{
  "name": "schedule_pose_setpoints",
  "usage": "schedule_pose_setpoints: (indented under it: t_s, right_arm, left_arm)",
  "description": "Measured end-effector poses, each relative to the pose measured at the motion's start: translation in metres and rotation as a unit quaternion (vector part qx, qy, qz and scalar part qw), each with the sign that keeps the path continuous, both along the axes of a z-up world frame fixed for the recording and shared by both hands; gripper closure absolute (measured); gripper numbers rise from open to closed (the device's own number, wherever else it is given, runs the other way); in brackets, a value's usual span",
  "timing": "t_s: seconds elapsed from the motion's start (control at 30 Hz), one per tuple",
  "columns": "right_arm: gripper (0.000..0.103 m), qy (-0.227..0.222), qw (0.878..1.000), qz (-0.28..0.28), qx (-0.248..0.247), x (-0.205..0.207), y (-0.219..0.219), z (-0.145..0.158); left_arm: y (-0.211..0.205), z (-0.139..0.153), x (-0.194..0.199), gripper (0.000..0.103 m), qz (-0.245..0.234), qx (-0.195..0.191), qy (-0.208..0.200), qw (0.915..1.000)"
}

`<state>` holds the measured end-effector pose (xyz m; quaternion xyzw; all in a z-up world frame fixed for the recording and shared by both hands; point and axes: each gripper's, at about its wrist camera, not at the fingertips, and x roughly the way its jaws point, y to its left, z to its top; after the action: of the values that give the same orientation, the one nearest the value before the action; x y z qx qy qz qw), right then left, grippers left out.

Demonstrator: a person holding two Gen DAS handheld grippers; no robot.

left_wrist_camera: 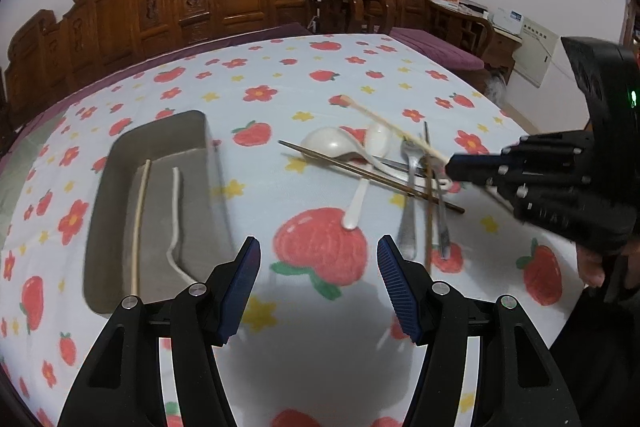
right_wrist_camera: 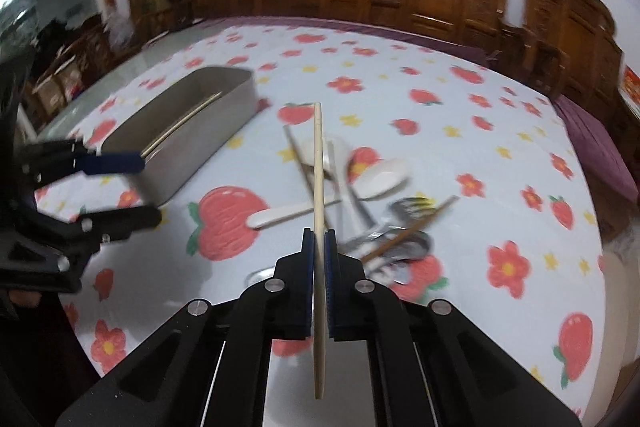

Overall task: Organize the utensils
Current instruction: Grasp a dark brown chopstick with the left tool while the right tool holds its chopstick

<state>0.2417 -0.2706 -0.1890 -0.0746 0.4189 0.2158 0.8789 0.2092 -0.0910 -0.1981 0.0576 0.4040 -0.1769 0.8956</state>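
Right gripper (right_wrist_camera: 319, 243) fingers clamp a light, stiff, slippery pale chopstick (right_wrist_camera: 318, 163) near mid-length, pointing twelve o'clock; left gripper (left_wrist_camera: 318, 267) gapes empty.

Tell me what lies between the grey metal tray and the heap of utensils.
Only bare strawberry-print tablecloth lies between the grey metal tray and the heap of utensils, seen in the left wrist view.
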Motion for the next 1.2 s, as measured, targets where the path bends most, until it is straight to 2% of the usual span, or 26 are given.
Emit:
schedule_pose_setpoints:
  t_s: [0.27, 0.43, 0.73, 0.87, 0.93, 1.17, 1.2]
  right_arm:
    - [0.097, 0.014, 0.997, -0.076, 0.010, 0.005, -0.046, -0.008]
    - [0.097, 0.024, 0.995, -0.097, 0.018, 0.009, -0.056, -0.016]
    - [0.097, 0.032, 0.994, -0.106, 0.025, 0.013, -0.058, -0.021]
    - [0.097, 0.035, 0.993, -0.108, 0.024, 0.014, -0.058, -0.023]
    - [0.097, 0.036, 0.993, -0.108, 0.024, 0.015, -0.058, -0.024]
    - [0.097, 0.037, 0.993, -0.108, 0.024, 0.015, -0.058, -0.025]
    - [0.097, 0.037, 0.993, -0.108, 0.024, 0.015, -0.058, -0.025]
  left_arm:
    - [-0.030, -0.012, -0.006, 0.046, -0.025, -0.015, 0.001, 0.9996]
    - [-0.046, -0.024, -0.009, 0.060, -0.051, -0.019, 0.013, 0.9984]
    - [-0.069, -0.047, -0.012, 0.079, -0.085, -0.009, 0.033, 0.9958]
    - [-0.077, -0.051, -0.010, 0.079, -0.094, -0.001, 0.034, 0.9950]
    - [-0.081, -0.054, -0.009, 0.084, -0.096, 0.002, 0.038, 0.9947]
    - [-0.083, -0.059, -0.006, 0.088, -0.096, 0.008, 0.037, 0.9946]
    - [-0.083, -0.059, -0.005, 0.094, -0.095, 0.008, 0.037, 0.9948]
